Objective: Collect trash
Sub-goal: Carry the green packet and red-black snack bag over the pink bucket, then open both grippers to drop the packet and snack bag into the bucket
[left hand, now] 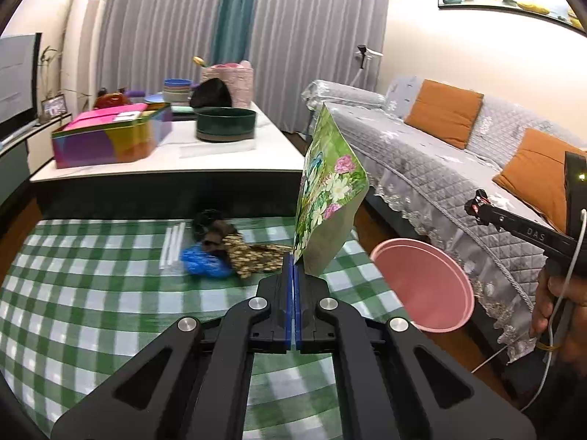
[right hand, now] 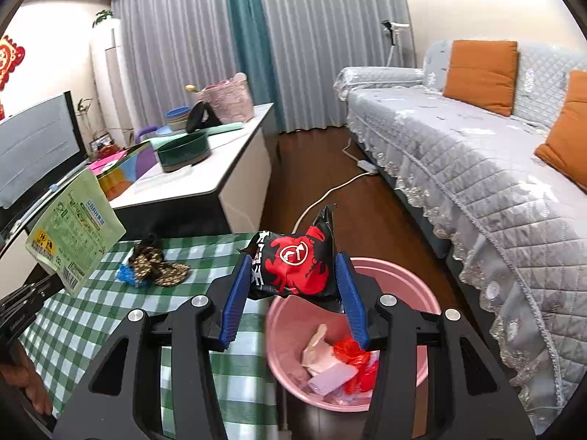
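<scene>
Green-and-white checked cloth (left hand: 91, 293) covers the low table, sofa beyond. The left gripper (left hand: 293, 267) is clenched tight on the bottom edge of a flat green flowered pouch (left hand: 330, 190), which stands upright above the cloth. The right gripper (right hand: 293, 275) is half spread, pads pressing both sides of a puffy black-and-red snack packet (right hand: 293, 264). The round pink plastic bin (right hand: 422, 293) lies at five o'clock, just beneath that packet. Carrying step, seemingly: next, centre each wrapper over the bin and release.
</scene>
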